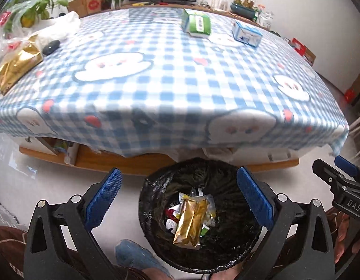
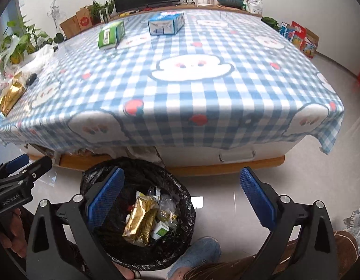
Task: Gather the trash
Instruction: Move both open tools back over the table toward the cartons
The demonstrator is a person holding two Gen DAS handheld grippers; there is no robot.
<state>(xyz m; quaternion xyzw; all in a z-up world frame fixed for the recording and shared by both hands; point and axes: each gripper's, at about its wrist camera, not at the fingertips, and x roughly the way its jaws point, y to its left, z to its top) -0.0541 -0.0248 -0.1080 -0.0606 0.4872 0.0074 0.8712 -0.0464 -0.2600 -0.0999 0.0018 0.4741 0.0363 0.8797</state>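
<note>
- Grippers: left gripper [image 1: 178, 200] and right gripper [image 2: 182, 199] stood wide apart at lower frame, nothing between the pads.
- Bin [image 1: 154, 186], lower centre, held a gold wrapper [image 1: 191, 221] atop other trash; the drop step appeared complete.
- Table [image 1: 180, 74], beyond: gold packet [image 1: 17, 66] at left edge, green carton [image 1: 197, 24] and blue carton [image 1: 246, 33] at upper frame; the next move likely calls for reaching one.

Both grippers [image 1: 178, 196] [image 2: 181, 194], jaws seemingly wide.
</note>
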